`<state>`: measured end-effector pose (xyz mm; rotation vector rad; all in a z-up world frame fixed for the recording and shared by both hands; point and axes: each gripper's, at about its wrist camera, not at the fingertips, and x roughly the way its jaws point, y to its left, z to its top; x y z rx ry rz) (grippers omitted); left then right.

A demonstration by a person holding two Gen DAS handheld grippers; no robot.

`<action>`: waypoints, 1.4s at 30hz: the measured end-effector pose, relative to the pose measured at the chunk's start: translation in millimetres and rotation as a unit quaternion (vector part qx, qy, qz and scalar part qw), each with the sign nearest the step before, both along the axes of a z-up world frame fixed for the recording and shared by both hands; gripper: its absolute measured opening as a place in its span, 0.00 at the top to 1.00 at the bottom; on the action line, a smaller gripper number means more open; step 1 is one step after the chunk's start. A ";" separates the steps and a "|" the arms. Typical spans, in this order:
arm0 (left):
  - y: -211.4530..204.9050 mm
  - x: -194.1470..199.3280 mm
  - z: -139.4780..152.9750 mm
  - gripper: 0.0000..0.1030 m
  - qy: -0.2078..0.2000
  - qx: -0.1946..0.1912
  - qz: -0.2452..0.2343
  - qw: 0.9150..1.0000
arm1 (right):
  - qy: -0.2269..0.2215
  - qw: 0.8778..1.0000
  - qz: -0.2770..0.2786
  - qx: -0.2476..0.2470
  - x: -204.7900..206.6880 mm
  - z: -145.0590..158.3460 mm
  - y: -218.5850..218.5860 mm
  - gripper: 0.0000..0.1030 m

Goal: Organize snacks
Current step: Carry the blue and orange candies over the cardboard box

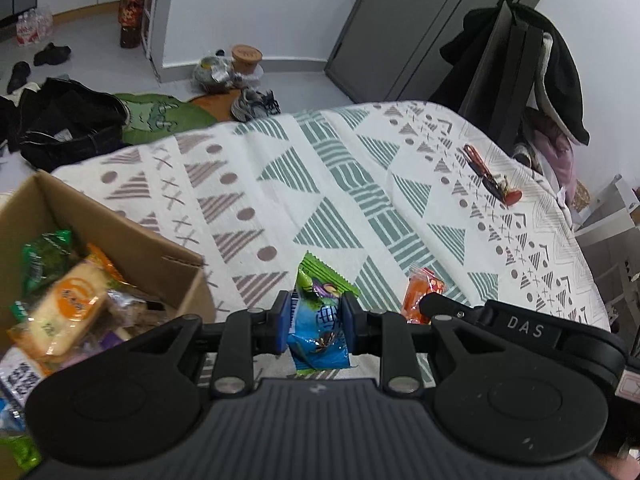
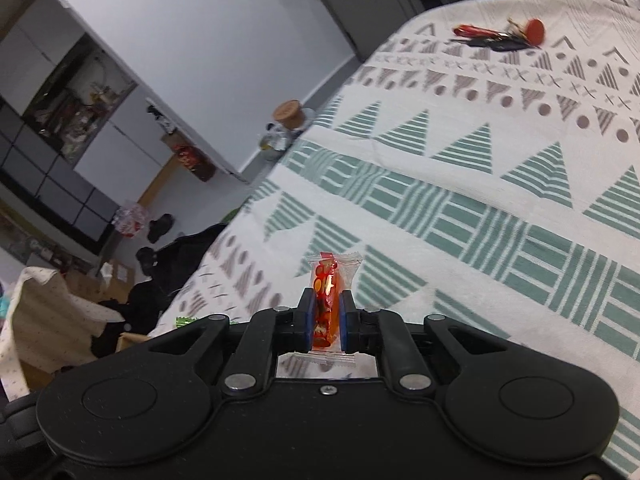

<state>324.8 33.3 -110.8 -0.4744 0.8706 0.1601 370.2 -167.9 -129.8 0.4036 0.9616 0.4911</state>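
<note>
My left gripper is shut on a green and blue snack packet, held just above the patterned tablecloth. A cardboard box with several snack packets stands close to its left. My right gripper is shut on a small orange-red snack packet, held upright above the cloth. The same orange packet and the right gripper's black body show at the right of the left wrist view.
A bunch of keys with red tags lies near the table's far right edge, also in the right wrist view. A chair draped with dark clothes stands behind the table. Bags and shoes lie on the floor.
</note>
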 end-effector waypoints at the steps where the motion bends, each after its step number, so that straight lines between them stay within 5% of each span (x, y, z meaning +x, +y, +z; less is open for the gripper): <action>1: 0.6 -2.5 3.3 0.75 -0.002 0.003 0.003 1.000 | -0.003 1.000 0.003 0.003 -2.6 3.3 0.5 0.89; 31: 56.8 -108.7 85.7 0.75 -0.053 0.052 0.100 0.992 | -0.080 0.989 0.118 0.040 -80.3 60.2 48.7 0.89; 42: 100.1 -142.2 87.7 0.75 -0.046 0.043 0.135 0.989 | -0.081 0.981 0.172 0.033 -105.8 58.9 82.9 0.89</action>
